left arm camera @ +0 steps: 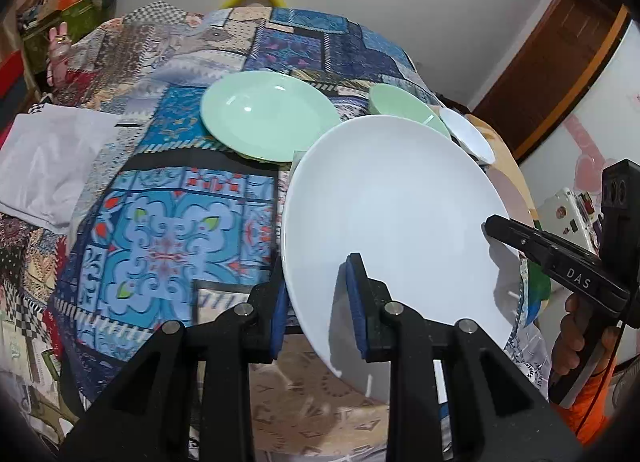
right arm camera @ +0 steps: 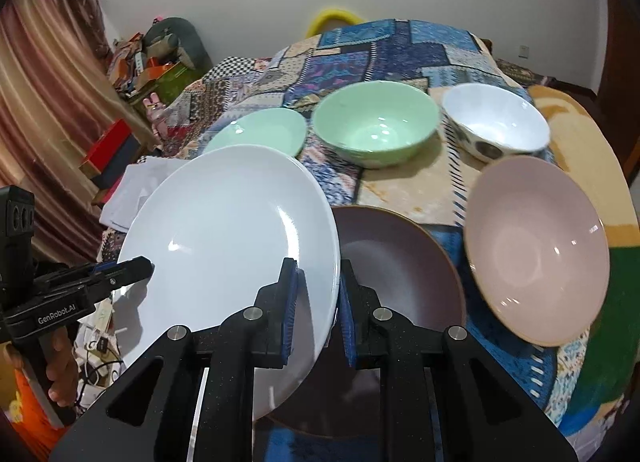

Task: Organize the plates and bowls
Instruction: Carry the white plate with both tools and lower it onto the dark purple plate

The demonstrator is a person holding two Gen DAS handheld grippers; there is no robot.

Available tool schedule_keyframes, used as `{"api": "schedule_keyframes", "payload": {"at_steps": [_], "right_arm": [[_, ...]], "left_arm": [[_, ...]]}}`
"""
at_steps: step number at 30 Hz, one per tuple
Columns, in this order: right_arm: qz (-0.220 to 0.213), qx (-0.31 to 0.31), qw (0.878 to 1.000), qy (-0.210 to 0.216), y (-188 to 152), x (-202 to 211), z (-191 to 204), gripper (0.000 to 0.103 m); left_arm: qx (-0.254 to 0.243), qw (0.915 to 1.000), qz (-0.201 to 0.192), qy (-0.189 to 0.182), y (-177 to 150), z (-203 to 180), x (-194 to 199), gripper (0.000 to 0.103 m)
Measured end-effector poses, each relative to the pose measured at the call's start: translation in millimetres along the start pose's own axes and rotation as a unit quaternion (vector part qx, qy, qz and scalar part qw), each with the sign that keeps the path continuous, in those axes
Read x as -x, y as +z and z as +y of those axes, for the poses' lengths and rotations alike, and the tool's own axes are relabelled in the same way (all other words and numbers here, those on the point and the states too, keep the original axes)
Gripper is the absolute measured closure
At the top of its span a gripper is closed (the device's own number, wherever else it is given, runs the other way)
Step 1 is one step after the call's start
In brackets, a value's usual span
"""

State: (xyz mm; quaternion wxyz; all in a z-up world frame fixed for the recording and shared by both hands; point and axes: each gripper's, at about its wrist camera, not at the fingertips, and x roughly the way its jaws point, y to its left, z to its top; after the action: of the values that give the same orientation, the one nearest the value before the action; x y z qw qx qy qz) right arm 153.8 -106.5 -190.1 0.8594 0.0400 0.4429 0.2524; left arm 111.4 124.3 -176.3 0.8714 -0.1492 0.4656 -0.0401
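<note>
A large white plate (left arm camera: 392,213) (right arm camera: 232,242) hangs tilted above the table, held from both sides. My left gripper (left arm camera: 317,282) is shut on its left rim, blue pads on either face. My right gripper (right arm camera: 318,274) is shut on the opposite rim. Each gripper shows in the other's view, the right gripper (left arm camera: 494,225) and the left gripper (right arm camera: 144,264). On the table lie a green plate (left arm camera: 268,113) (right arm camera: 264,129), a green bowl (right arm camera: 376,125), a white patterned bowl (right arm camera: 496,121), a pink plate (right arm camera: 536,246) and a brown plate (right arm camera: 400,262), partly under the white one.
A patchwork cloth (left arm camera: 168,221) covers the round table. A folded white cloth (left arm camera: 52,157) lies at its left edge. Boxes and clutter (right arm camera: 148,61) stand by the curtain at the far left. A person's hand (left arm camera: 576,338) grips the right handle.
</note>
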Motion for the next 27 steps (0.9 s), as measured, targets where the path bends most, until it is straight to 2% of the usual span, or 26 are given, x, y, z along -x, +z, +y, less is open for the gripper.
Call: {"api": "schedule_keyframes", "payload": {"at_steps": [13, 27], "right_arm": [[0.020, -0.043, 0.999, -0.015, -22, -2, -46, 0.085], [0.036, -0.070, 0.997, -0.011, -30, -7, -65, 0.085]], "left_arm": [[-0.028, 0.9987, 0.041, -0.008, 0, -40, -45, 0.076], [-0.045, 0.9957, 0.081, 0.002, -2, -56, -85, 0.075]]}}
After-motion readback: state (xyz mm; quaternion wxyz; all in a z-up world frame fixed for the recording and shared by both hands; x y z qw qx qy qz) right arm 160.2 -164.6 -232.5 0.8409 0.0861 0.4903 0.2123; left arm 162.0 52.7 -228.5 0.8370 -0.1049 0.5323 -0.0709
